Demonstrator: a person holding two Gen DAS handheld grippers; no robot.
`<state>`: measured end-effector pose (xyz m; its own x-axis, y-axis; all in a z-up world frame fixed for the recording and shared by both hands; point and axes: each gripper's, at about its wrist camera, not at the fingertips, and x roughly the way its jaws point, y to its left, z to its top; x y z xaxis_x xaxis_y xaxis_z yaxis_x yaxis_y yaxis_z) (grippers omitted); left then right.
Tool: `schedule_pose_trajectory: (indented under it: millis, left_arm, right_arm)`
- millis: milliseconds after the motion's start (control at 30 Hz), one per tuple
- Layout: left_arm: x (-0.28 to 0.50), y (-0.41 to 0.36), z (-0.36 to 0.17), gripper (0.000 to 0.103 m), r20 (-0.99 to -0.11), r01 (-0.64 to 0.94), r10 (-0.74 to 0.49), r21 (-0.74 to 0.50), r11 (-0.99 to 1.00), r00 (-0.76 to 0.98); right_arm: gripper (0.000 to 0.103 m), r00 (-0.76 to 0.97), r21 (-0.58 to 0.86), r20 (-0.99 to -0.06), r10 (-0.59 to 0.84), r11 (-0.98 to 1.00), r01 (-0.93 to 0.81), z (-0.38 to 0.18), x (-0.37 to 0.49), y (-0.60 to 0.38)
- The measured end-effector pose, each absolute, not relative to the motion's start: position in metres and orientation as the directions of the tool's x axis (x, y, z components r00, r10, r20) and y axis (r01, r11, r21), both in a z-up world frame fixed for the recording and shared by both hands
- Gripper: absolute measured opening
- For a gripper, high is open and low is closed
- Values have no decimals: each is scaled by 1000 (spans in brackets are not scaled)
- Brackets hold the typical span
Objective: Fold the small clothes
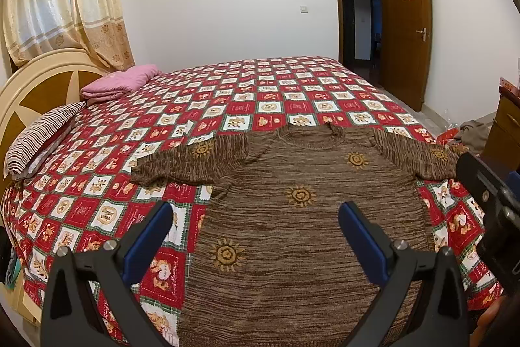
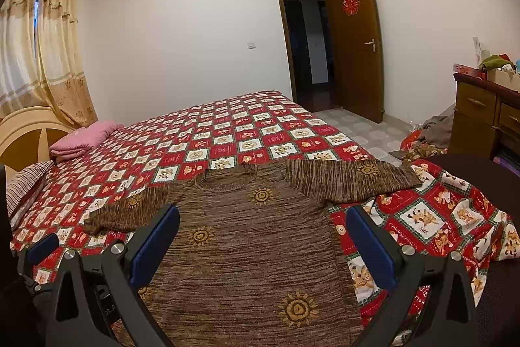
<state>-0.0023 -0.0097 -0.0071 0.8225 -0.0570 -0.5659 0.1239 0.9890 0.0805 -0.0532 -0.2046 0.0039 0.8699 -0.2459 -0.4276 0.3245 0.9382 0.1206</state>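
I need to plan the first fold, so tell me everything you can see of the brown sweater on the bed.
The brown sweater is a knit of streaky brown yarn with yellow sun motifs and a ribbed round collar. It lies flat and unfolded on the red checked bedspread, collar toward the far side, hem nearest the cameras, both sleeves spread sideways. The left gripper and right gripper hover open above it; neither is seen touching it.

One brown knitted sweater [image 1: 292, 217] lies ahead of two spread grippers [image 1: 256, 236] [image 2: 263, 239]; beyond it, one pink folded blanket [image 1: 117, 83] and one striped pillow [image 1: 39, 135].
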Motion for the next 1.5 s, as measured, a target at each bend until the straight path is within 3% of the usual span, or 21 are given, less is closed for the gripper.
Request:
schedule_pose_trajectory:
  millis: [1167,1400,1467,1500]
  left_arm:
    - [12,-17,-31,103,-617,133,-64,67,989,784]
    - [42,-8,-50,103,-627,158,-100,37,987,772]
    - [59,-4,-55,103,-627,146,-89,40,988,774]
    - [65,-3,-58,103,-627,142,-85,41,989,774]
  right_arm:
    - [102,836,90,-486,-255,937,338,-22,-33,-208]
    - [102,818,121,-497,-290,910,397,-43,-14,-250]
    - [98,799,160,-528,-287,891,426,-49,-4,-279]
    - [85,791,177,-539,-289,879,442,-52,-1,-293]
